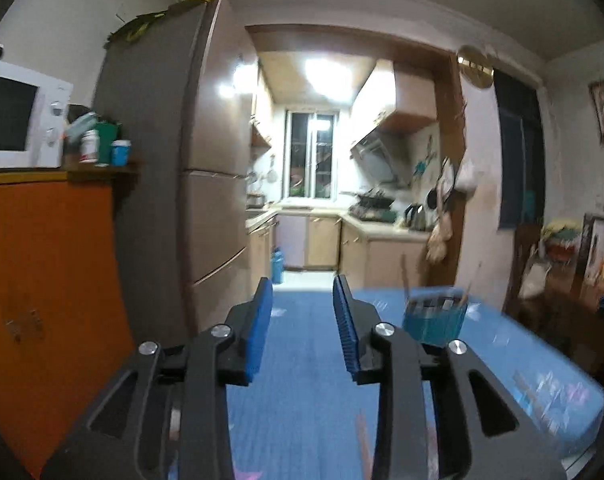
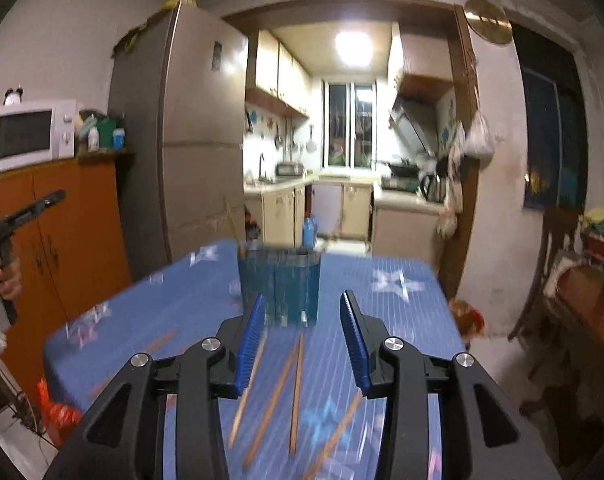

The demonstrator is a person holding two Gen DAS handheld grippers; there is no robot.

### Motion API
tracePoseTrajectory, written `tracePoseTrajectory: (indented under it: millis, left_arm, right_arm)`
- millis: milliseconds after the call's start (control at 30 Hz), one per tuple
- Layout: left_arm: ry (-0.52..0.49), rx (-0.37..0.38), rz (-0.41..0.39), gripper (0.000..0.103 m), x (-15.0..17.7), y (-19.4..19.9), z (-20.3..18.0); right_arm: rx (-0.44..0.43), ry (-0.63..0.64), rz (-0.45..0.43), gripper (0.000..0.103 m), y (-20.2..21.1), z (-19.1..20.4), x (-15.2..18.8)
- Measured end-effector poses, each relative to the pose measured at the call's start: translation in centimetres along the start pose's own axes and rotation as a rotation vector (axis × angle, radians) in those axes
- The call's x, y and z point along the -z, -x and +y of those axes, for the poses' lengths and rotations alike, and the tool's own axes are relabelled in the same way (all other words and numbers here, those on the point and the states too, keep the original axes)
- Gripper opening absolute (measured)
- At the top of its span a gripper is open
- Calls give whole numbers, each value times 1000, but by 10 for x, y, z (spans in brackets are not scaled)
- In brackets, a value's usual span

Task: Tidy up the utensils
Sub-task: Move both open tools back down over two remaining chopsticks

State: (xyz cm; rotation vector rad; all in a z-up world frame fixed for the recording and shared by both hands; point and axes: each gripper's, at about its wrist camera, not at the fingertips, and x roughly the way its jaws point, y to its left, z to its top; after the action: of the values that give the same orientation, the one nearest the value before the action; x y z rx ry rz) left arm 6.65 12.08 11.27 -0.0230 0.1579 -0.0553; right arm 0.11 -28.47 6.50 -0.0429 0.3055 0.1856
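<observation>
On the table (image 2: 382, 272), under a blue striped cloth with pale star patterns: one blue utensil holder (image 2: 280, 282), upright, toward the far end, with at least one thin stick (image 2: 234, 224) leaning out of it at its left side (contents otherwise too blurred to tell).

Loose on the cloth, nearer than the holder: several wooden chopsticks (image 2: 296, 388), lying lengthwise, roughly parallel, some apart from the rest; the exact count is unclear through the blur.

Right gripper (image 2: 302, 308): black frame, blue ribbed pads, jaws apart with nothing between them; it hangs above the loose chopsticks and points toward the holder.

Left gripper (image 1: 302, 294): same make, jaws apart and empty, over a bare stretch of the cloth. From its view the holder (image 1: 436, 318) sits to the right of the fingers, with sticks rising from it.

At the left edge of the right wrist view: a hand (image 2: 4, 280) gripping a black handle (the other tool, seen side-on).

Background items: tall grey refrigerator (image 1: 162, 152); white microwave (image 1: 22, 116) on an orange cabinet (image 1: 50, 272), with small bottles and cups beside it; a lit kitchen (image 2: 342, 152) beyond a doorway, with window, cupboards and kettle; a round gold wall ornament (image 2: 487, 20) at the upper right.
</observation>
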Motion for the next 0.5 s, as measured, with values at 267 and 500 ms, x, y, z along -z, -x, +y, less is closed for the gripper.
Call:
tracePoseTrajectory:
  millis: [267, 500]
  left_arm:
    - [94, -59, 158, 56, 115, 34, 11]
    - [-106, -87, 170, 64, 186, 44, -44]
  right_arm:
    - [19, 7, 66, 41, 16, 49, 111]
    - [18, 144, 57, 40, -2, 104, 159]
